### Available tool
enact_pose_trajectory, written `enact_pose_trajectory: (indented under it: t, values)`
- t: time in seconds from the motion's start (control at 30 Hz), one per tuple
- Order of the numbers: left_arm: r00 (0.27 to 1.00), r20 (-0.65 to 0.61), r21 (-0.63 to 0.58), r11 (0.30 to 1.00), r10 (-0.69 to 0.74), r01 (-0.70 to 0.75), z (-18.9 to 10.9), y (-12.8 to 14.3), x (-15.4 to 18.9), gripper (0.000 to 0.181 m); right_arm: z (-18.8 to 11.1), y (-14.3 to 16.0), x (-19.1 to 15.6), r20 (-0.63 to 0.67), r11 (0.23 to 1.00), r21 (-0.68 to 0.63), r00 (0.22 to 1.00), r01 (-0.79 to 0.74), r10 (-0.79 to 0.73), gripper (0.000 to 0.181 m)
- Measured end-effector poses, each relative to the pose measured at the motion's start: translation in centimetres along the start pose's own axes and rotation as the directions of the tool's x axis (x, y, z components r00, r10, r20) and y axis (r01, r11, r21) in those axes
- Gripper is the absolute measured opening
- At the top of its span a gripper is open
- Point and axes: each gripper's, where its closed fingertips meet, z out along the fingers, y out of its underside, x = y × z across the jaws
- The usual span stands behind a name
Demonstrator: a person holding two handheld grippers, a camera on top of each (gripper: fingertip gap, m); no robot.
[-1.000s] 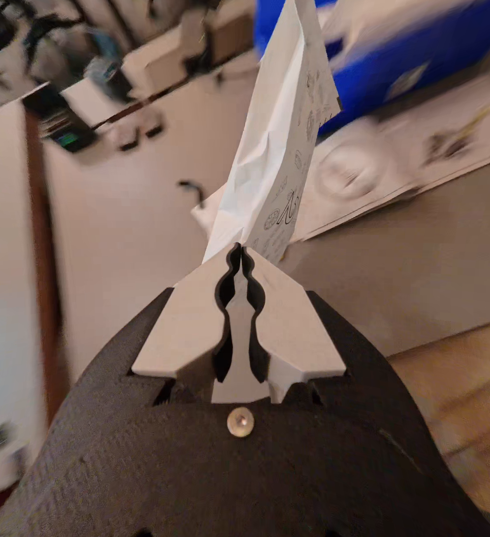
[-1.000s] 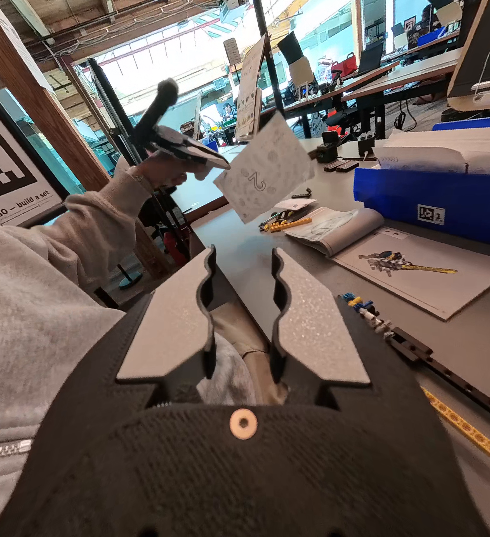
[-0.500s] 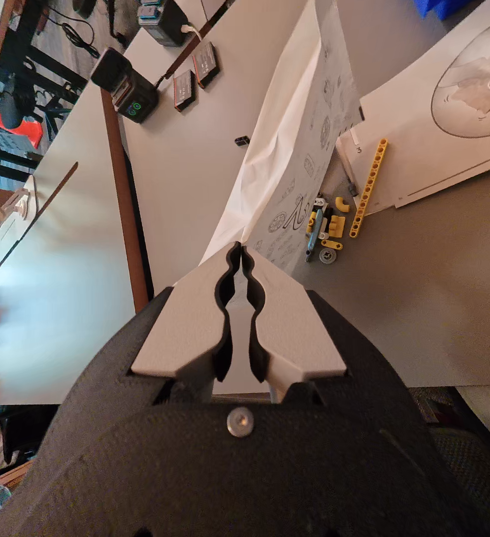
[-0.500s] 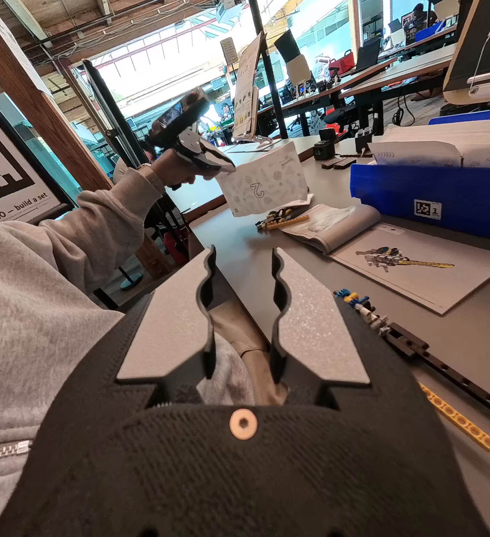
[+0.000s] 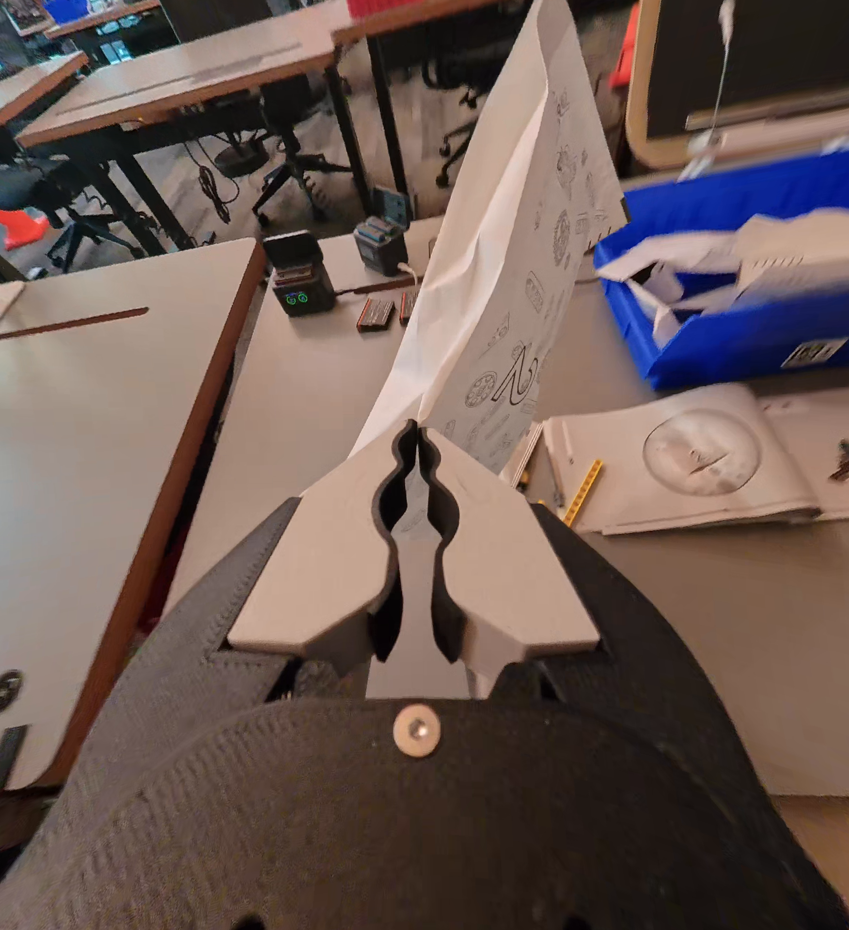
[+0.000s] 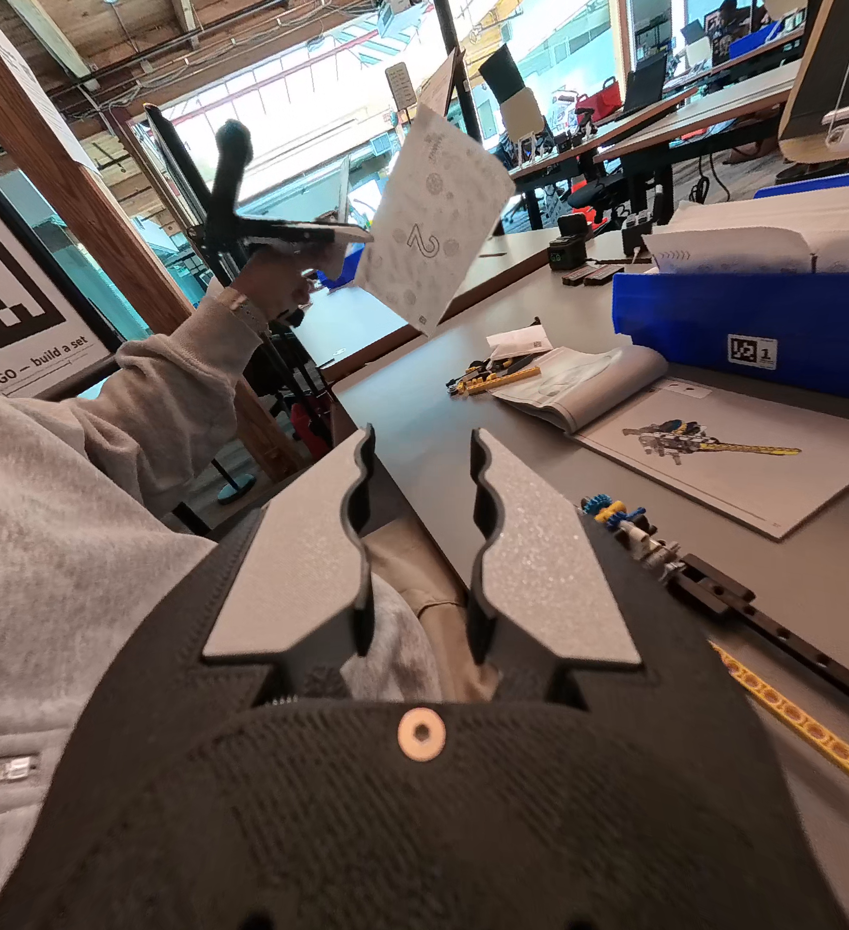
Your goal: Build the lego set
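My left gripper (image 5: 418, 425) is shut on a corner of a white paper parts bag (image 5: 508, 261) and holds it up in the air above the grey table. From the right wrist view the same gripper (image 6: 362, 236) and the bag (image 6: 432, 246) hang above the table's left end. My right gripper (image 6: 422, 438) is open and empty, near the table's front edge, over the person's lap. A small pile of yellow and black lego pieces (image 6: 493, 375) lies by the open instruction booklet (image 6: 704, 443). A part-built assembly with a long black beam (image 6: 744, 604) and a yellow beam (image 6: 805, 724) lie at the right.
A blue bin (image 6: 765, 322) holding paper bags stands at the table's back right. A small torn white bag (image 6: 518, 339) lies behind the pile. Chargers and batteries (image 5: 306, 282) sit at the far edge. The person's grey sleeve (image 6: 125, 417) fills the left. A second table (image 5: 75, 428) adjoins at the left. Across from one pair of fingers to the other is roughly 45 centimetres.
The left gripper has swung the bag up from just above the piece pile to high in the air and levelled out. The right gripper has stayed still and open.
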Motion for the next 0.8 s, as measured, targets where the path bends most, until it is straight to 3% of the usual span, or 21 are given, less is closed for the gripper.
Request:
enact_pose_trajectory:
  t: [0.3,0.43,0.53,0.63,0.7,0.8]
  values:
    - [0.952,-0.103,0.126,0.946,-0.288,0.299,-1.4,0.7,-2.4,0.0,0.7,1.0,0.7,0.016,1.0,0.004,1.0,-0.021,0.021,0.033]
    - [0.886,-0.187,0.158,0.877,-0.424,0.453,-1.2,1.4,-3.2,0.0,0.9,1.3,1.3,0.016,0.999,0.022,0.999,-0.031,0.03,0.03]
    - [0.762,-0.301,0.174,0.752,-0.574,0.636,-1.0,1.9,-4.0,0.0,1.1,1.6,1.6,0.016,0.999,0.029,0.999,-0.037,0.036,0.029]
    - [0.585,-0.403,0.167,0.572,-0.704,0.803,-0.6,2.8,-5.6,0.0,1.5,2.1,1.8,0.012,0.999,0.024,0.999,-0.03,0.029,0.029]
    - [0.48,-0.426,0.165,0.455,-0.767,0.875,0.3,4.1,-7.1,0.0,1.8,2.5,1.9,0.015,0.999,0.018,0.999,-0.03,0.03,0.029]
    - [0.381,-0.383,0.166,0.343,-0.841,0.925,2.8,7.0,-9.9,0.0,2.2,3.1,1.8,0.029,0.999,0.008,0.999,-0.04,0.04,0.028]
